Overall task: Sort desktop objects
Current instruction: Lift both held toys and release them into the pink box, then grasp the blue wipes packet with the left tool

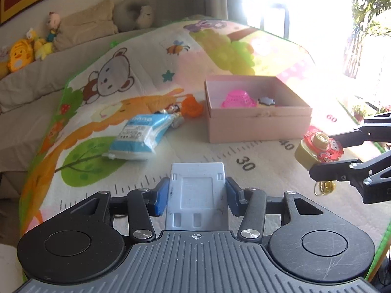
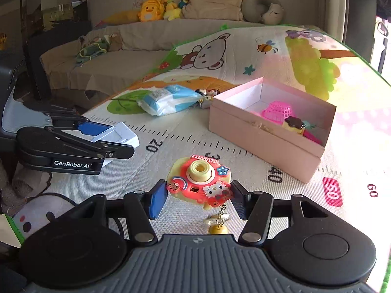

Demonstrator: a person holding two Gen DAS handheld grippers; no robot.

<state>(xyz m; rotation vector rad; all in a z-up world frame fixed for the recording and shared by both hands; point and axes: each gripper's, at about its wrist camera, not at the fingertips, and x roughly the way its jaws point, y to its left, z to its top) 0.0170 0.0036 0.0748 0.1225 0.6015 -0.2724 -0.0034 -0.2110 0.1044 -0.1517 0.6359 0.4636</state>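
My left gripper is shut on a flat white plastic holder, held low over the play mat; it also shows in the right wrist view. My right gripper is shut on a red and yellow toy camera keychain with a dangling gold bell, held above the mat; it shows at the right of the left wrist view. The open pink box ahead holds a pink basket and a pudding-shaped toy.
A blue and white tissue pack, small figurines and an orange toy lie left of the box on the cartoon play mat. A sofa with plush toys stands behind.
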